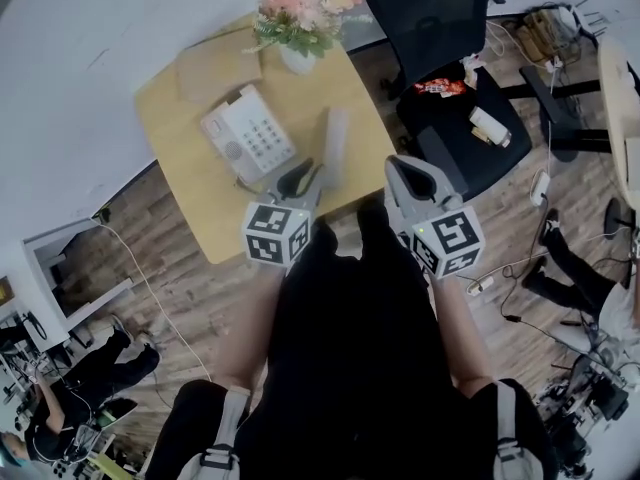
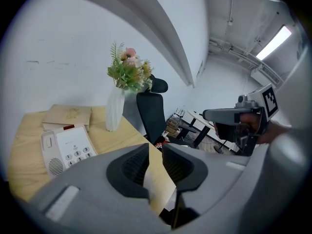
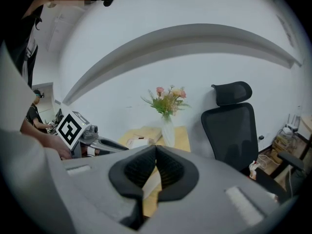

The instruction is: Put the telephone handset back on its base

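handset off the cradle, left tool closing the gap

the handset (image 1: 335, 140) is lying flat on the tabletop (image 1: 190, 183), just right of the telephone base (image 1: 247, 134) and apart from it. its long axis is running away from the person, roughly parallel to the near side of the base. the empty cradle strip appears to be sitting on the base's left side, past the keypad, so the handset is lying on the wrong side of the keys.

the left tool (image 1: 300, 173) is hovering at the near end of the handset, pointing forward and down. the handset is lying just ahead of it and slightly to its right. in the left gripper view its jaws are standing a little apart, pressing on nothing. a pale strip is showing through the gap, probably the handset, though i cannot tell for sure.

the right tool (image 1: 403, 173) is hanging past the tabletop's right edge, farther from the handset. its jaw tips are meeting with nothing between them.

judgement: the task is sitting at the approach stage. the left tool is the nearer one, so the grasp is likely falling to it. the coming move is calling for the jaws to straddle the handset across its narrow width, then a carry leftward over the keypad.

a vase of flowers (image 1: 300, 28) and a brown folder (image 1: 215, 68) are standing behind the base. an office chair (image 1: 440, 28) is standing right of the tabletop.
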Available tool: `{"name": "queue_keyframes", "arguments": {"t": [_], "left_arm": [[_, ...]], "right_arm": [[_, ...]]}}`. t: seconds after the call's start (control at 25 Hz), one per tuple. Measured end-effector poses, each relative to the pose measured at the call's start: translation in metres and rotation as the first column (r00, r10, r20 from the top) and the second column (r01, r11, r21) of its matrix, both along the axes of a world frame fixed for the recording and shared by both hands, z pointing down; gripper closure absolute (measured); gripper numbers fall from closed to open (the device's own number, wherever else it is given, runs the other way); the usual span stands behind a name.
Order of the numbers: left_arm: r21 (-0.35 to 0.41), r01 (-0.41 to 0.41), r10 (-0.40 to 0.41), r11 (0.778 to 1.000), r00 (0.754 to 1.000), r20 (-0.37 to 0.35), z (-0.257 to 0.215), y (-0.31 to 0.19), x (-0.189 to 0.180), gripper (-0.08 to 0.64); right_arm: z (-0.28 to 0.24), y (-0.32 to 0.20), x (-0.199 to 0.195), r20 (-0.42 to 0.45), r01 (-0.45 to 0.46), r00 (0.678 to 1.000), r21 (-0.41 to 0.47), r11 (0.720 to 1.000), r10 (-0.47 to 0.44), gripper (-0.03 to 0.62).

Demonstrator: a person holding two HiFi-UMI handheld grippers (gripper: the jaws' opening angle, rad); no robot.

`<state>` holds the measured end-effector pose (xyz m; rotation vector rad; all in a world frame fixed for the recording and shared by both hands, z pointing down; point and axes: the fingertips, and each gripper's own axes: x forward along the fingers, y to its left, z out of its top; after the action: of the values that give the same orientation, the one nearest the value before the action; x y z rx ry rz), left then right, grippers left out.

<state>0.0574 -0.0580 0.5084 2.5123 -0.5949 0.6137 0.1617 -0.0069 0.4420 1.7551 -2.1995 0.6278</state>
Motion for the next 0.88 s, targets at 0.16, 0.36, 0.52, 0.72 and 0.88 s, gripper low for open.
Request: {"name": "queue_keyframes", "arguments": {"t": [0.16,0.36,0.52,0.72,0.88], "left_arm": [[-0.015,0.023,-0.023,1.0,0.999,0.041,0.017,-0.004,0.012,0.443],[-0.031,0.071,-0.068,0.997,0.994,0.085,0.036,-0.005,0.026,0.425],[-0.044,0.117,-0.111,0.992,0.987,0.115,0.052,-0.006,0.034,0.413],[-0.045,0.179,-0.169,0.983,0.971,0.17,0.078,-0.008,0.038,0.385],[-0.025,0.21,-0.2,0.977,0.955,0.217,0.096,-0.009,0.043,0.373]], "right_arm": [[0.005,-0.009,0.012,0.013,0.037,0.999,-0.01,0.999,-0.037,0.589],[0.014,-0.015,0.027,0.024,0.1,0.995,-0.031,0.994,-0.099,0.589],[0.023,-0.021,0.039,0.03,0.155,0.988,-0.048,0.987,-0.154,0.589],[0.036,-0.026,0.049,0.031,0.234,0.972,-0.064,0.97,-0.232,0.589],[0.043,-0.029,0.056,0.032,0.285,0.958,-0.07,0.956,-0.284,0.589]]}}
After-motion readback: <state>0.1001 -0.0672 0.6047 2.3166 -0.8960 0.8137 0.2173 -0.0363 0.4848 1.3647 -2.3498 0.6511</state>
